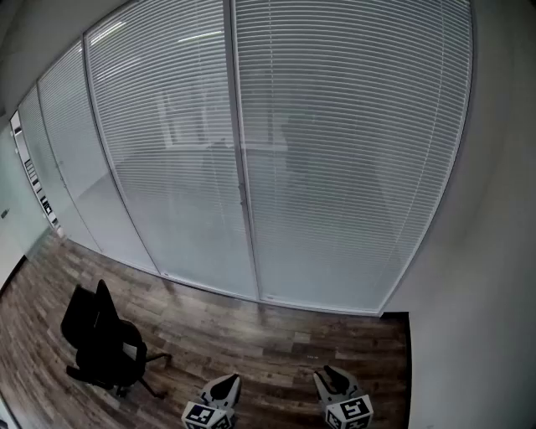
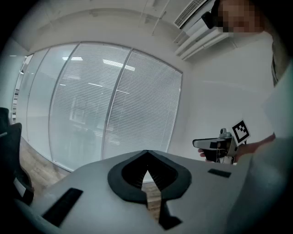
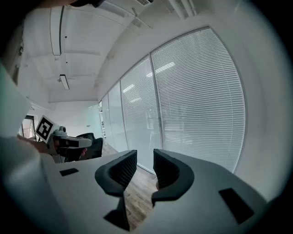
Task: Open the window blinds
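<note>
White slatted window blinds (image 1: 335,167) hang closed behind tall glass panels across the wall ahead; they also show as blinds (image 2: 137,109) and blinds (image 3: 201,105) in the two gripper views. Low in the head view my left gripper (image 1: 226,381) and right gripper (image 1: 328,373) are held side by side over the wooden floor, well short of the panels. The left gripper (image 2: 146,153) is shut, tips touching, with nothing in it. The right gripper (image 3: 145,157) has its jaws drawn close with only a narrow slit and nothing between. Each gripper view shows the other gripper (image 2: 219,144) (image 3: 68,142) alongside.
A black office chair (image 1: 100,339) stands on the wood floor at the left. A metal mullion (image 1: 241,167) divides the two middle panels. A plain white wall (image 1: 494,251) closes the right side. A ceiling air vent (image 2: 192,13) is overhead.
</note>
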The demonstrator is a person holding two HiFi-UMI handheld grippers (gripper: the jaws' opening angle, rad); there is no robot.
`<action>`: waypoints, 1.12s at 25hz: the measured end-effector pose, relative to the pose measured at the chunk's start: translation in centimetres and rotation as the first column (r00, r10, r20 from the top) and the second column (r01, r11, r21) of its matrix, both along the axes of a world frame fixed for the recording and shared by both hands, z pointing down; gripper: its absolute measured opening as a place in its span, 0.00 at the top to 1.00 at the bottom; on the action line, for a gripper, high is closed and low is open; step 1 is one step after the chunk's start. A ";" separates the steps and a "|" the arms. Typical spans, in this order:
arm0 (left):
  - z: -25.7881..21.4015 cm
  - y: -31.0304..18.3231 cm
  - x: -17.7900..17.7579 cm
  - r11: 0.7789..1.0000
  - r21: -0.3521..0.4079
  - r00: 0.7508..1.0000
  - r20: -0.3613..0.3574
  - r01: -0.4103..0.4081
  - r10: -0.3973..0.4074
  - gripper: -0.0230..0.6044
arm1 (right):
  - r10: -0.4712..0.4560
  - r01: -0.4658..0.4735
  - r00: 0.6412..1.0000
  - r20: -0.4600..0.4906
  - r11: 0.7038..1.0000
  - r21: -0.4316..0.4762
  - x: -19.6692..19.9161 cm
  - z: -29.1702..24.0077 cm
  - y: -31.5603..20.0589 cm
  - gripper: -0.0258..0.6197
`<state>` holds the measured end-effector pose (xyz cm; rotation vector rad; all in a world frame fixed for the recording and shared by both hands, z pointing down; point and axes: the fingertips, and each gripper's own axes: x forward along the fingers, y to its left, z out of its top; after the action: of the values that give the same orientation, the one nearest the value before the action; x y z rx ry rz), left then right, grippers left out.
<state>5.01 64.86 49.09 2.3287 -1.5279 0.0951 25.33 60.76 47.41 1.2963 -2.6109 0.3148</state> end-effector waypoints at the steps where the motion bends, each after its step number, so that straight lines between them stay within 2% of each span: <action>1: 0.0 0.0 0.2 1.000 0.000 1.000 0.001 0.001 -0.001 0.94 | -0.001 0.001 1.000 0.003 1.000 0.000 0.1 -0.1 0.0 0.78; 8: -0.2 0.1 1.3 1.000 0.000 1.000 0.007 0.015 -0.015 0.94 | -0.023 0.024 0.998 0.060 1.000 -0.016 0.9 -0.4 0.0 0.77; 16: -0.2 0.8 3.0 0.999 0.001 0.999 0.019 0.036 -0.036 0.94 | -0.049 0.049 0.997 0.060 0.999 -0.012 2.4 -0.4 0.3 0.77; 28: -1.1 0.5 8.1 0.997 0.032 0.997 0.044 0.068 -0.069 0.94 | -0.100 0.100 0.994 0.054 0.995 -0.001 7.1 -0.5 -0.2 0.77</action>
<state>13.11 65.34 47.96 2.3098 -1.6400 0.1079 32.38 60.54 46.90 1.1670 -2.7076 0.3420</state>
